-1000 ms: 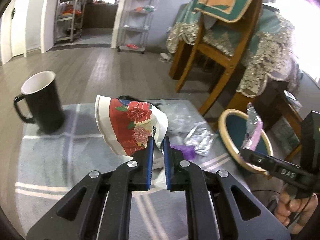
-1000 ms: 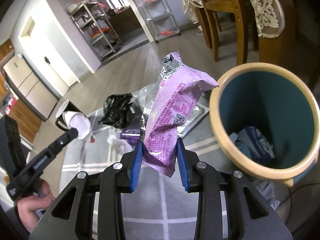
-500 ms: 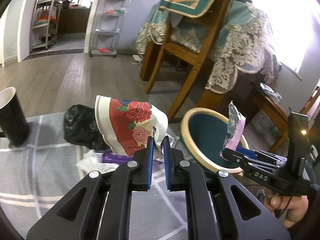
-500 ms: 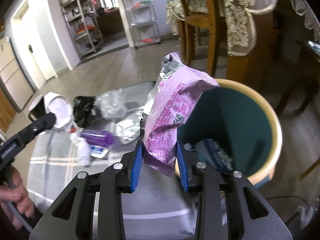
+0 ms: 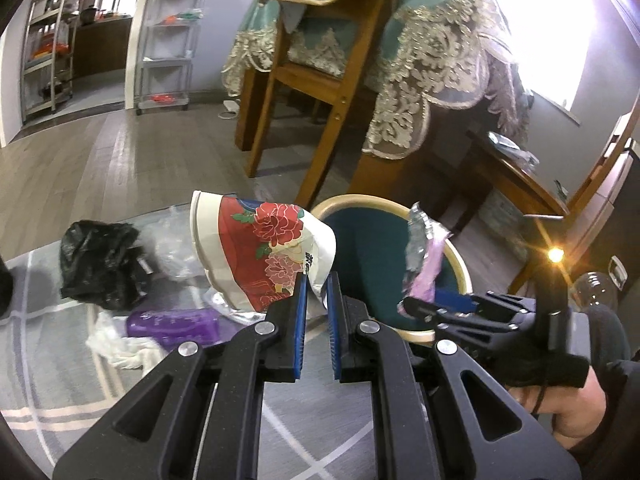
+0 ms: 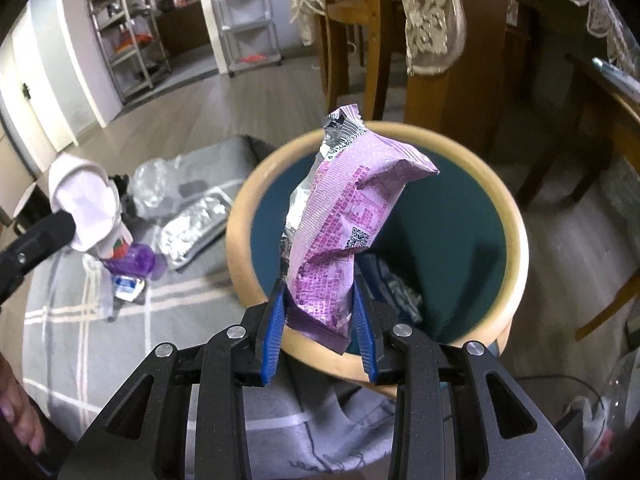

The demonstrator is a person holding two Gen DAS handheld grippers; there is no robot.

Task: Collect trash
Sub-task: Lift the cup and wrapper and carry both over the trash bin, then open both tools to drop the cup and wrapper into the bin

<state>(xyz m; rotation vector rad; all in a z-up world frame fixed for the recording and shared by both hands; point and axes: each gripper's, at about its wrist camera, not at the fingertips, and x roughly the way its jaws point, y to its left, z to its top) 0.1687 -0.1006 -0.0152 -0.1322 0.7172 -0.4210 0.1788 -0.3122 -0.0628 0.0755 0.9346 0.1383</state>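
Pinching the crumpled paper cup point(image 5: 264, 252) by its edge, the left tongs point(image 5: 316, 292) keep it raised, the bin point(image 5: 460, 268) just right of the tips. Clamped on the purple wrapper point(image 6: 340, 236), the right tongs point(image 6: 320, 304) hold it upright over the bin's mouth, probably to drop it in.
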